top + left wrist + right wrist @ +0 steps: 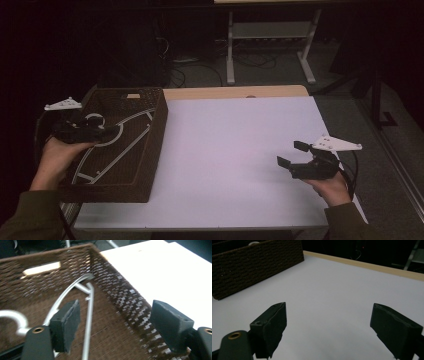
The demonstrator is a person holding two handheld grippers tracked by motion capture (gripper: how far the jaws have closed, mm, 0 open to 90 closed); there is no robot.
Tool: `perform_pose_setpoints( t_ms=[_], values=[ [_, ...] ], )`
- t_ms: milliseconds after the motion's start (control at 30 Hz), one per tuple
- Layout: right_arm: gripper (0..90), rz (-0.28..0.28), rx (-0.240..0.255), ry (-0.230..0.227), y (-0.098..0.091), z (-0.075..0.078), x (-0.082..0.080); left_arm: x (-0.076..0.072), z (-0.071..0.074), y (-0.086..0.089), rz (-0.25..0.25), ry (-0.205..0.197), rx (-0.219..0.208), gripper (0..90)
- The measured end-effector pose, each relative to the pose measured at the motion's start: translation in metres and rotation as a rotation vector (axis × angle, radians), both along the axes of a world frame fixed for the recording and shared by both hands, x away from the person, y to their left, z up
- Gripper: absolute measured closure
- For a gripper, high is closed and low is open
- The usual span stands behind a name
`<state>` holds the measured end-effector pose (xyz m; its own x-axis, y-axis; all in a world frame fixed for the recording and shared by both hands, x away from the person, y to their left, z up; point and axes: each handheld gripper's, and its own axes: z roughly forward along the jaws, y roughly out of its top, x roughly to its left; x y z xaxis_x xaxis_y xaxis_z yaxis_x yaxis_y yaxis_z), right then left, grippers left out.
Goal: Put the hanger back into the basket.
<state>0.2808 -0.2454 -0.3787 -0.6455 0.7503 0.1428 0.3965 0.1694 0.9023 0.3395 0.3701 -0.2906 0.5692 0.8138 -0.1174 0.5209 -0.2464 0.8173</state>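
A white-topped table (235,150) with a pale wooden edge along its far side takes up most of the high view, and beyond it the dim floor carries the white legs of another table frame (270,45) and some loose cables. On the table's left end sits a dark brown woven basket (150,145), rectangular and open-topped, with a small pale slot in its far wall. Inside it lies a white clothes hanger (117,142), flat on the woven bottom, its hook curling toward the left side of the basket. The left tongs (107,131) are held over the basket's interior by the person's left hand (55,155); in the left gripper view the jaws stand wide apart with nothing between them, the hanger's arms and hook lying below the left jaw. The right tongs (291,154) hover over the bare right part of the table, well apart from the basket, held by the right hand (332,187); these jaws too are spread wide and grip nothing.
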Motion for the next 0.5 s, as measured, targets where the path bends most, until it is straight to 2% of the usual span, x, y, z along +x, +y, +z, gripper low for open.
perform_pose_setpoints(
  t_ms=[167,200,233,500],
  values=[
    [12.9,0.011,0.022,-0.022,0.003,0.009,0.000,-0.009,-0.001,-0.024,-0.047,-0.066,-0.056,17.0],
    [12.7,0.017,0.030,-0.029,0.004,0.012,0.001,-0.012,-0.002,-0.031,-0.060,-0.083,-0.087,16.1],
    [12.5,0.018,0.035,-0.033,0.004,0.013,0.001,-0.012,-0.002,-0.031,-0.060,-0.083,-0.087,15.8],
    [9.4,0.031,0.057,-0.061,0.010,0.022,0.002,-0.024,-0.011,-0.066,-0.132,-0.154,-0.170,13.1]
  ],
)
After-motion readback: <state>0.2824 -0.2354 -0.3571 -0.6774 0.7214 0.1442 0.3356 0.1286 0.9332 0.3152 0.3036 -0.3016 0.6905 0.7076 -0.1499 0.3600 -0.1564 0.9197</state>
